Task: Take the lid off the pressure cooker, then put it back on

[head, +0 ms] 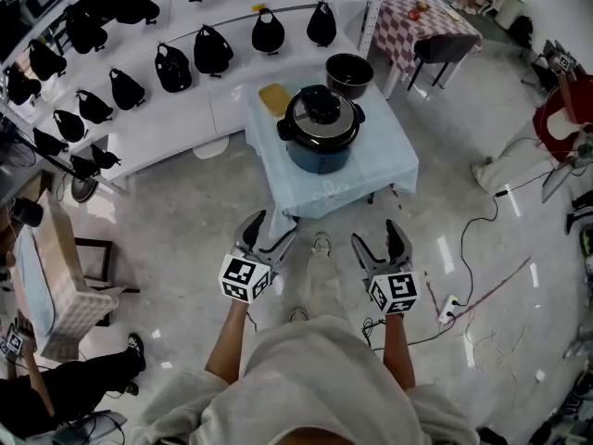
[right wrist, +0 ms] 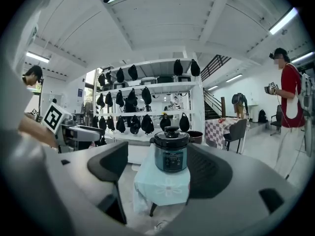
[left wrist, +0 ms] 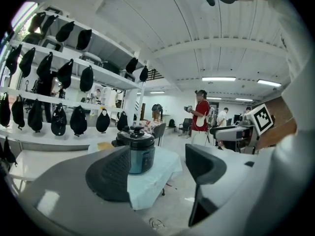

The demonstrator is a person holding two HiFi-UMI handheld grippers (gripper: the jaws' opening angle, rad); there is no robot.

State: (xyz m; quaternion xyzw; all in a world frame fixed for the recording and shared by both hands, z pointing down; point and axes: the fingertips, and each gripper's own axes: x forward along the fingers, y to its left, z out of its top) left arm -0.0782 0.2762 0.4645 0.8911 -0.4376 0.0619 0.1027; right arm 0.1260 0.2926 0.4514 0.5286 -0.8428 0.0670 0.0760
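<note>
A dark blue pressure cooker with its black lid on stands on a small table under a pale blue cloth. Both gripper views show it some way ahead, cooker and cooker. My left gripper and right gripper hang over the floor short of the table, both open with nothing between the jaws.
A black inner pot and a yellow pad lie behind the cooker. White shelves with several black bags run along the left. A checkered table and chair stand at the back right. Cables cross the floor. A person in red stands farther off.
</note>
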